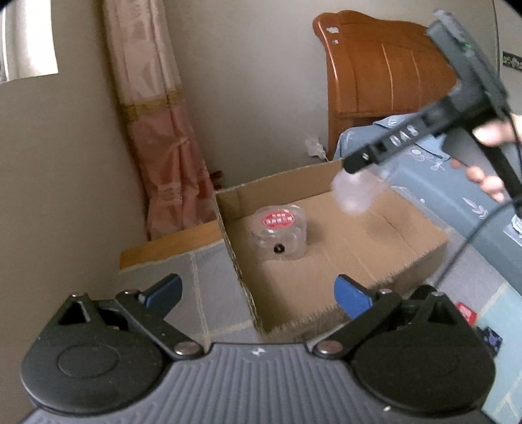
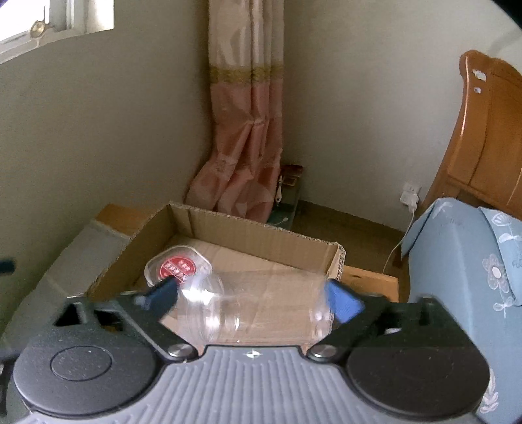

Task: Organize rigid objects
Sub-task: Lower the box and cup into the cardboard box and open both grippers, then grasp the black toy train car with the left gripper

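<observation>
A bed [image 2: 456, 261] with a blue floral cover and a wooden headboard [image 1: 385, 71] stands beside one open cardboard box [image 1: 326, 261], which sits on a grey surface [image 1: 208, 280] in a room corner hung with a pink curtain [image 2: 244, 130].

Two clear plastic jars are in view. One jar with a red-labelled lid [image 1: 280, 233] stands upright on the box floor, toward its left wall. The second, a clear lidless jar [image 2: 254, 310], lies sideways between the right tongs [image 2: 257, 298], above the box's right half; it is blurred, and whether the blue pads [image 2: 342, 300] touch it cannot be told, though the jaws stand at their widest.

The left tongs [image 1: 257, 293] are spread wide with nothing between them, at the box's near edge.

Only the left wrist view shows the person's hand [image 1: 489, 156] on the right tool's handle and a trailing black cable [image 1: 463, 248]. Only the right wrist view shows a wall charger [image 2: 409, 195] and a window [image 2: 49, 22].
</observation>
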### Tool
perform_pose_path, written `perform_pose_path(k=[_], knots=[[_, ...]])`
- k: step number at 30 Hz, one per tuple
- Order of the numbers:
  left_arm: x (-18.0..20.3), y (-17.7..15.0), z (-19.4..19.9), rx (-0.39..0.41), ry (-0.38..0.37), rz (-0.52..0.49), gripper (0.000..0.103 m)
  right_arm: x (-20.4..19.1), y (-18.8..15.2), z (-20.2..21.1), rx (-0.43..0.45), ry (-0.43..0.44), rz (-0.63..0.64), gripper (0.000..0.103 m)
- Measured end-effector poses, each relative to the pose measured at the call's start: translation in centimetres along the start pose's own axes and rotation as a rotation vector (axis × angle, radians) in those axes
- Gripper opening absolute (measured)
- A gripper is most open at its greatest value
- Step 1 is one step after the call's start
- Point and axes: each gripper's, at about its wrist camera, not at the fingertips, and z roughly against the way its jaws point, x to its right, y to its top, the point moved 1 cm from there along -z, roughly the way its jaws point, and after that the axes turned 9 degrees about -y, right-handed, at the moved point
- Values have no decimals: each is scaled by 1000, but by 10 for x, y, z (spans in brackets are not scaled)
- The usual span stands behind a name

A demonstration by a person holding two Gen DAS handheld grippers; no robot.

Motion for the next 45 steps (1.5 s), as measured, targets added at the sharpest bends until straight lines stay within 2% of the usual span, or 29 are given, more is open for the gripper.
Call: perform_pose_path(k=[6,14,20,26,30,33,36,40,41,45], knots=[[10,-17,11,7,-9,4,99,-8,-14,23,19,6,39,103],[36,-38,30,36,-3,-6,100,-12,-57,61,29,27,53,103],[58,-57,47,57,6,-9,100,-7,-110,78,-3,42,28,103],[67,-77,54,50,-4,19,100,-8,-183,77,-110,98,-16,103],[69,-89,56,41,-5,44,100,-17,-217,70,-167,73,-18,103],[71,-98,58,38,-7,60,100,-20,-228,70,-163,58,-30,102],[72,-107,59,28,-9,65,100,-25,-233,70,-157,24,-9,94],[71,-116,62,18,-8,67,100,-31,-240,71,-162,15,1,70],[70,-118,63,18,-8,70,100,-33,-239,72,-157,0,14,59],[70,-122,67,23,-11,71,100,-40,-244,82,-165,15,36,56]])
